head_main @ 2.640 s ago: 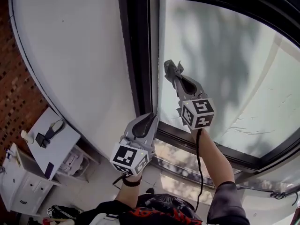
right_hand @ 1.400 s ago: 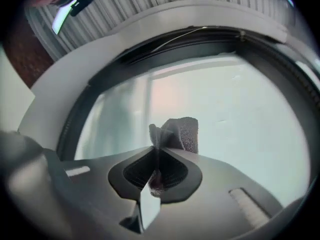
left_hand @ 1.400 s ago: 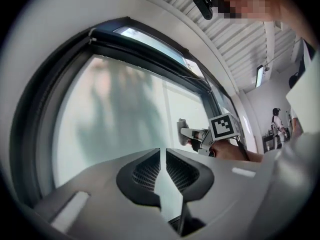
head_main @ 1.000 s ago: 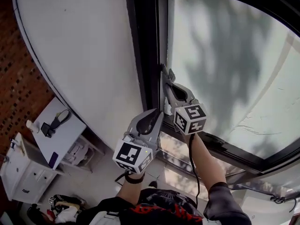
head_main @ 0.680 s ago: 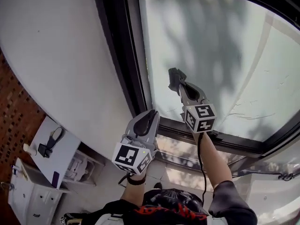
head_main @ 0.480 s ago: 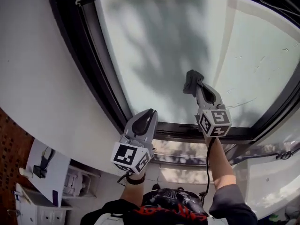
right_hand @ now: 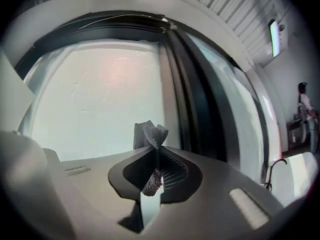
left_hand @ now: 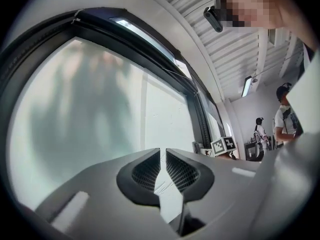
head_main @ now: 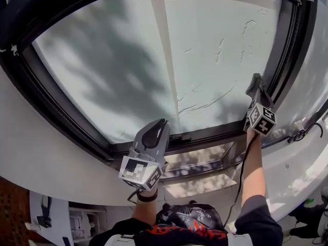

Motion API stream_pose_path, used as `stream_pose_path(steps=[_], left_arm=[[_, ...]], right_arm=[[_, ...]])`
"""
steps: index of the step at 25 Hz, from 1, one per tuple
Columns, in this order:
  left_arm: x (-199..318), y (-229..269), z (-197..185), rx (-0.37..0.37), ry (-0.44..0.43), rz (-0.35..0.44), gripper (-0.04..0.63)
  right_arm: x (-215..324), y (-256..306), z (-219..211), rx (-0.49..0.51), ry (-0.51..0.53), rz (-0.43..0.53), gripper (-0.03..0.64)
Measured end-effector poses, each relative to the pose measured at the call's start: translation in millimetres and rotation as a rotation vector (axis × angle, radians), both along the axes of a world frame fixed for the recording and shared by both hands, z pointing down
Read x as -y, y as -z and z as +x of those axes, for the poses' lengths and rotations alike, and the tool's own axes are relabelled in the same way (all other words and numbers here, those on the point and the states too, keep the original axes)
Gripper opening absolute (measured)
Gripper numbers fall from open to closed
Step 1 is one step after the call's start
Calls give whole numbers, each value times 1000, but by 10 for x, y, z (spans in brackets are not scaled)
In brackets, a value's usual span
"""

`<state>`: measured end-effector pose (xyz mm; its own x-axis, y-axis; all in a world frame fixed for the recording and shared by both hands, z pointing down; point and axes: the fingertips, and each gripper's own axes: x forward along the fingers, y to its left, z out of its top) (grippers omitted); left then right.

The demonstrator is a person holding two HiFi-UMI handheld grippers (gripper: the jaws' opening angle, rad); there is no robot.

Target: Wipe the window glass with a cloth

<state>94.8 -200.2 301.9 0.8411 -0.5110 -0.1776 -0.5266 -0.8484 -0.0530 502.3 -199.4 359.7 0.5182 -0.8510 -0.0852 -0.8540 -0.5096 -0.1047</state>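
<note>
The window glass (head_main: 154,60) is a wide frosted pane in a black frame (head_main: 287,50). My right gripper (head_main: 256,89) is shut on a grey cloth (head_main: 252,82), which is at the pane's right edge, next to the frame's right upright. In the right gripper view the cloth (right_hand: 149,133) sticks up bunched from between the jaws of the right gripper (right_hand: 156,147), with the glass (right_hand: 100,99) behind. My left gripper (head_main: 163,122) hangs before the lower frame rail. Its jaws stand together with only a thin slit in the left gripper view (left_hand: 163,152), and nothing is between them.
A lower pane (head_main: 205,160) lies under the frame rail. A black cable (head_main: 302,133) lies on the white ledge at the right. White cabinets (head_main: 46,217) stand low at the left. People (left_hand: 285,121) stand far off in the left gripper view.
The right gripper has swept the cloth across the glass from the left frame upright to the right one. The left gripper drifted right as well, and the head view turned right.
</note>
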Motion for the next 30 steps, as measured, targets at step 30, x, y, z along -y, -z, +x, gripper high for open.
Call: stream_pose_path(steps=[30], left_arm=[[225,-33,-2830,-36,541,-2,29]], right_arm=[[1780,-192,-5902,-84,1077,52,28]])
